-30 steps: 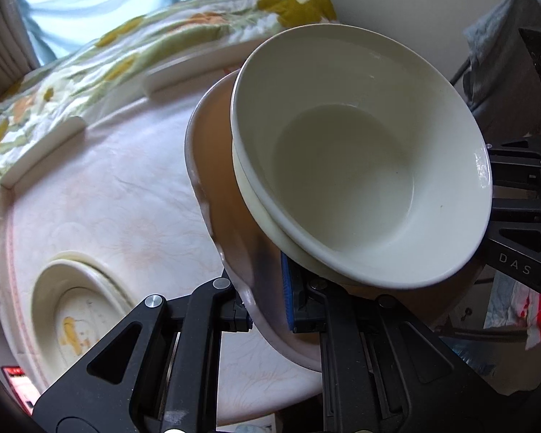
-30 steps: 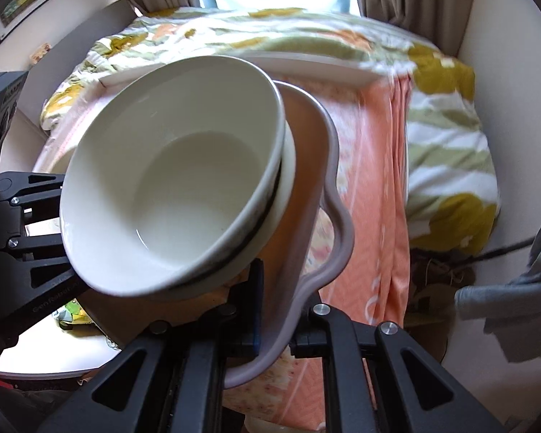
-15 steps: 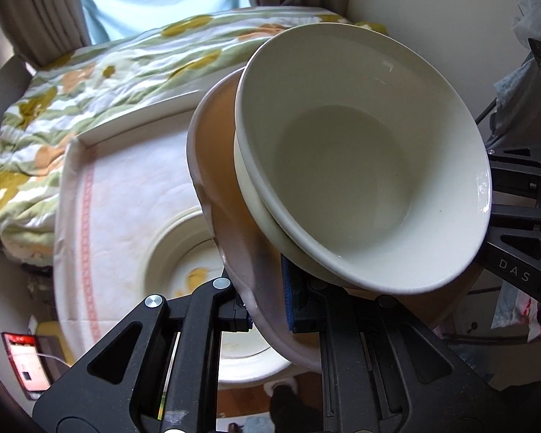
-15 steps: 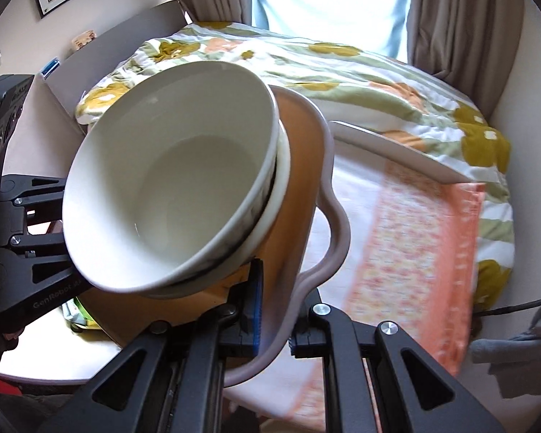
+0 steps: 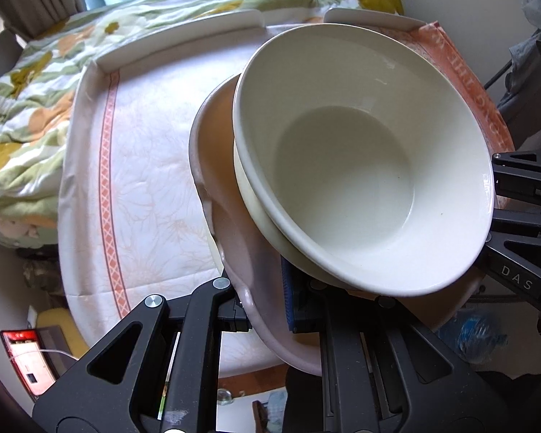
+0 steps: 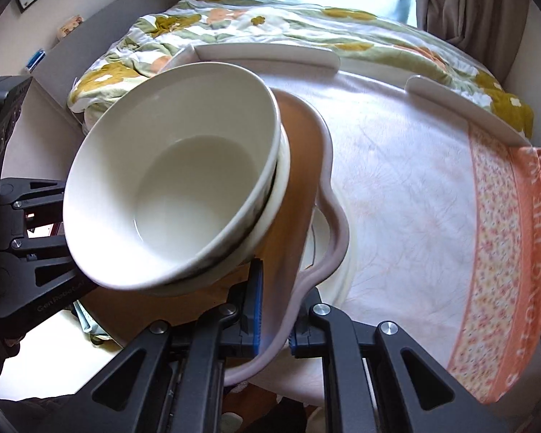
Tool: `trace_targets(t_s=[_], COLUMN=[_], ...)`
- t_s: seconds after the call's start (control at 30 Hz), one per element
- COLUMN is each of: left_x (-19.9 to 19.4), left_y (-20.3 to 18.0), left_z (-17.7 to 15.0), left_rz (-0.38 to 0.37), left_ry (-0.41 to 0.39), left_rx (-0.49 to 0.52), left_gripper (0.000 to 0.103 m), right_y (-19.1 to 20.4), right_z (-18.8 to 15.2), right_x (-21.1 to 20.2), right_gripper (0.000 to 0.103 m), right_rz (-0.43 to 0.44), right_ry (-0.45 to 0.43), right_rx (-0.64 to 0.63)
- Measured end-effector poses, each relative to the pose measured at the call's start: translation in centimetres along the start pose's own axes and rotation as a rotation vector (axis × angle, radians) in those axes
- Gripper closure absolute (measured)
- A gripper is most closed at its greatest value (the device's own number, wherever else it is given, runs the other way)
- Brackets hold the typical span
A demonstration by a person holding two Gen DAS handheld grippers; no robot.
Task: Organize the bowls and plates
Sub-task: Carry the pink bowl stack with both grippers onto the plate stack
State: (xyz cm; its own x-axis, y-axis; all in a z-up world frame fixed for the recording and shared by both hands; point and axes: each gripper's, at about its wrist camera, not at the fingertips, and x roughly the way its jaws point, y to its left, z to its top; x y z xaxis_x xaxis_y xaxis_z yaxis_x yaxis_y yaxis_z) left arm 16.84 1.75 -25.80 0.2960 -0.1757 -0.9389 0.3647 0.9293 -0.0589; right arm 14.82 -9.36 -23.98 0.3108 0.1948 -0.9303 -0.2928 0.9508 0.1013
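Where cloth [image 6: 516, 238] hangs, its lettering reads mirrored, illegible.

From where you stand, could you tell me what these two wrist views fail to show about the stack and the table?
- Lower bowl, both views: only its rim shows beneath the top bowl.
- Plate on the table, right wrist: mostly behind the pink tray; its pattern is unreadable.
- Lettering on the cloth's orange border, right wrist: too distorted to read.

You see a cream bowl [image 5: 360, 180] nested in a second bowl [image 6: 277, 195], both tilted on a wavy-rimmed pinkish plate [image 5: 230, 249]; another plate [image 6: 328, 263] peeks out at four o'clock beneath.
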Motion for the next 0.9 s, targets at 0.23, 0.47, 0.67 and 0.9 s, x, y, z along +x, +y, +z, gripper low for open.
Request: trace_targets(t_s=[0.23, 0.47, 0.67, 0.9], left_x=[1.6, 1.8, 1.6, 1.3], left_y=[-0.4, -1.2, -1.5, -1.5], left_z=[0.0, -0.2, -0.6, -0.5], left_rz=[-0.005, 0.025, 0.061, 0.107], left_ry=[-0.004, -0.027, -0.063, -0.057], left_rx=[0.029, 0.047, 0.032, -0.012], left_gripper=[0.094, 0.094, 0.093, 0.091], right_y=[-0.3, -0.9, -1.0, -1.2], right_z=[-0.7, -1.5, -1.7, -1.9], right_x=[1.4, 1.6, 1.7, 1.5], right_gripper=[0.093, 0.093, 0.093, 0.093], right_rz=[-0.015, -0.018, -0.017, -0.014], right_ry=[0.001, -0.005, -0.015, -0.012], right_rx=[0.072, 0.105, 0.115, 0.151])
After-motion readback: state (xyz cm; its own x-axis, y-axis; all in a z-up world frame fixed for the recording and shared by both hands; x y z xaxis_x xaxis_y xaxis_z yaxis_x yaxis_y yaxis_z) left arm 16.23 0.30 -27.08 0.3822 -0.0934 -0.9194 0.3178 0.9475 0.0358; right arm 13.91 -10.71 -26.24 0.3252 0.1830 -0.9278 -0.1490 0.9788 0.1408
